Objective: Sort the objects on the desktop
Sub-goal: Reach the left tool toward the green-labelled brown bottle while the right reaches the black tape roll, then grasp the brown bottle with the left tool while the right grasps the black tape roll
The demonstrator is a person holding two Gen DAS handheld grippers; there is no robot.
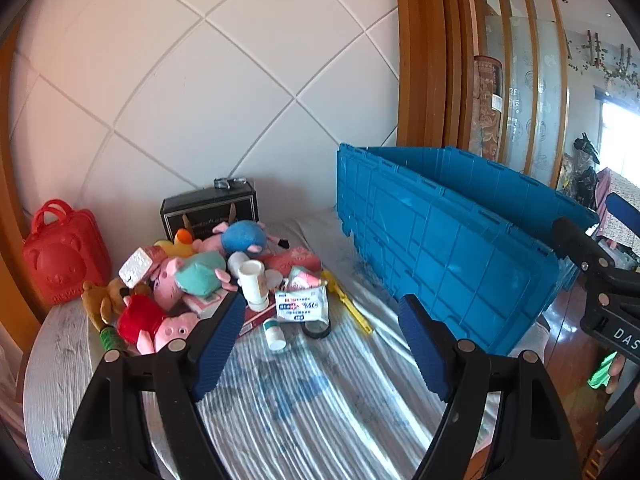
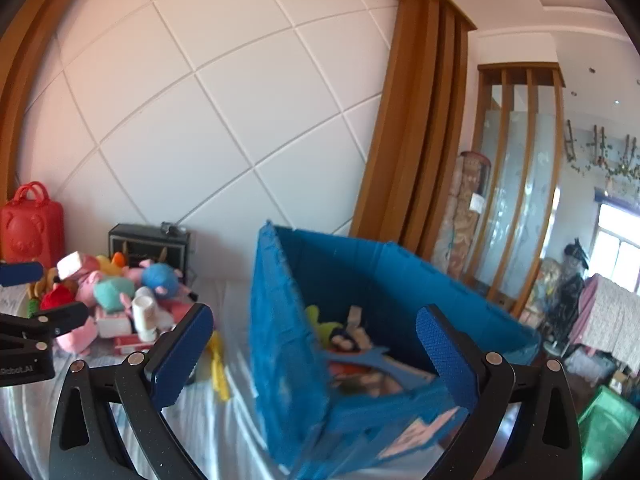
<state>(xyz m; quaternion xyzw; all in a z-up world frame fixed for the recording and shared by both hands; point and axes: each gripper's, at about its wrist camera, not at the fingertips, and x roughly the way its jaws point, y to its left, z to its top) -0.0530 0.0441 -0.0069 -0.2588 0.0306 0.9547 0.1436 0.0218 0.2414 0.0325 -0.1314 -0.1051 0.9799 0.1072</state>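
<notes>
White quilted wall panels with diagonal seams and a brown wooden frame back the desk (image 1: 280, 380), which is covered with a striped, glossy cloth. At the left rear of the desk lies a mixed pile: pink pig plush toys (image 1: 172, 280), a blue plush toy (image 1: 242, 237), a white bottle (image 1: 253, 283) standing upright in the pile, a printed tissue pack (image 1: 301, 304), a small white bottle with a green band (image 1: 274, 333) lying on its side, a roll of dark tape (image 1: 317, 327) and a yellow utility knife (image 1: 347, 300). Behind the pile stands a black box (image 1: 210, 209), and a red bear-faced case (image 1: 64, 256) stands against the wall at the far left. To the right of the pile, well apart from it, stands a blue plastic crate (image 2: 360, 320) with its lid flaps raised; the right wrist view shows blurred, unidentifiable items already inside it. The left claw (image 1: 320, 344) is spread wide over bare cloth in front of the pile, with nothing between its blue pads and no contact with any object. The right claw (image 2: 316, 356) is likewise spread wide and empty, positioned in front of the crate's near corner.
</notes>
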